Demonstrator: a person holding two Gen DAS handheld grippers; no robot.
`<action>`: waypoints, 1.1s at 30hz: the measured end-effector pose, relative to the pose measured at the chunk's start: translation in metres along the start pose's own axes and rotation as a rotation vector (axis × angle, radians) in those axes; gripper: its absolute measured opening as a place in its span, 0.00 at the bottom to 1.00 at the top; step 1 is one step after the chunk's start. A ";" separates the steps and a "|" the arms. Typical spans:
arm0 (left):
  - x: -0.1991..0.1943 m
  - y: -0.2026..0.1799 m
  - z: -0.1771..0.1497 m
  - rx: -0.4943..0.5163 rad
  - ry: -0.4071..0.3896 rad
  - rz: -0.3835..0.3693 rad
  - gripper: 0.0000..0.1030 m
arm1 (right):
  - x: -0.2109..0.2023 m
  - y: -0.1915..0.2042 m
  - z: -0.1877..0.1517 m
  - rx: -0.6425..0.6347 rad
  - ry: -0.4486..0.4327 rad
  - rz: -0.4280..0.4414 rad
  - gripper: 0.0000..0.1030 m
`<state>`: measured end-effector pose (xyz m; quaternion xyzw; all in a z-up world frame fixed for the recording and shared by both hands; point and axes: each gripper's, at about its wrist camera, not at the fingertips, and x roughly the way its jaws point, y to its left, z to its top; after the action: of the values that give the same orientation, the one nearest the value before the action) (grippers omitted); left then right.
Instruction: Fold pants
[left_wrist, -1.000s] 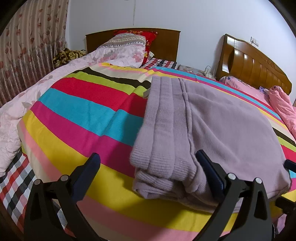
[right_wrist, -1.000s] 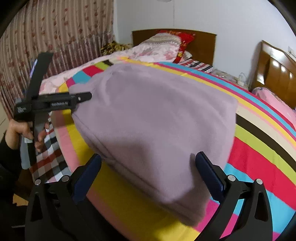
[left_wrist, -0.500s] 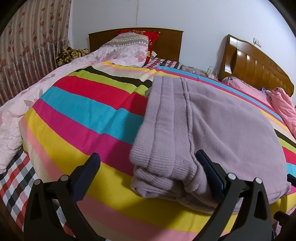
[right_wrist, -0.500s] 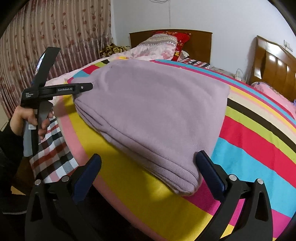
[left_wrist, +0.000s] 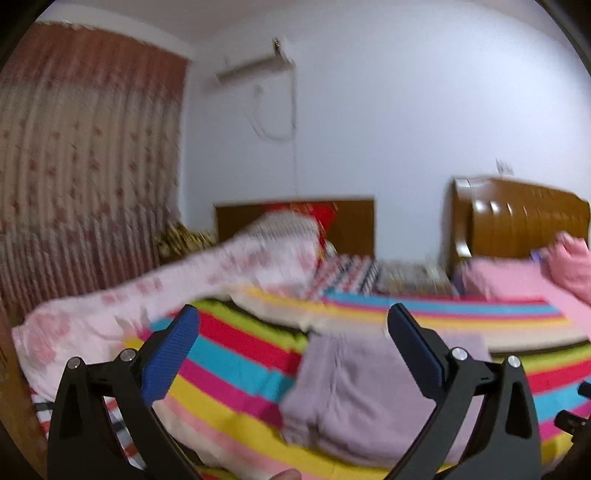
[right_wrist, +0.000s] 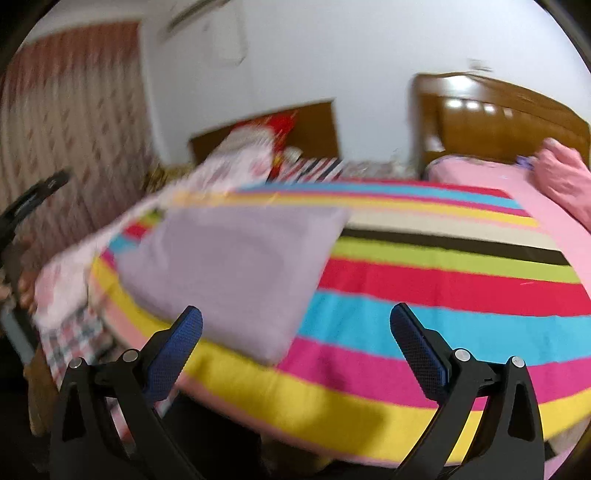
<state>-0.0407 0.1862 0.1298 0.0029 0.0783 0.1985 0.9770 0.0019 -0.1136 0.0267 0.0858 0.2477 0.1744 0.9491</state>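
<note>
Folded lilac knit pants lie in a compact stack on the striped blanket near the bed's front edge. The right wrist view shows the same pants left of centre on the blanket. My left gripper is open, lifted back from the pants and holding nothing. My right gripper is also open and empty, pulled away from the pants' near corner. Both views are motion-blurred. The other gripper's black frame shows at the far left of the right wrist view.
Two wooden headboards stand against the white wall. A pink floral quilt and pillows are heaped at the left, pink bedding at the right. A patterned curtain hangs on the left. A checked sheet hangs off the bed edge.
Both grippers have drawn back and tilted upward from the folded pants, so the wall and headboards now fill the upper view. The pants stay where they were.
</note>
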 end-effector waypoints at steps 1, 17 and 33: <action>-0.002 -0.003 0.007 -0.004 -0.001 -0.004 0.99 | -0.005 -0.002 0.004 0.023 -0.026 -0.006 0.96; 0.008 -0.076 -0.082 0.039 0.324 -0.155 0.99 | 0.019 0.027 -0.024 -0.070 0.083 -0.097 0.96; 0.011 -0.079 -0.128 0.055 0.392 -0.157 0.99 | 0.023 0.030 -0.038 -0.081 0.136 -0.086 0.96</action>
<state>-0.0194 0.1142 -0.0015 -0.0151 0.2723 0.1164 0.9550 -0.0069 -0.0740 -0.0086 0.0246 0.3080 0.1488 0.9394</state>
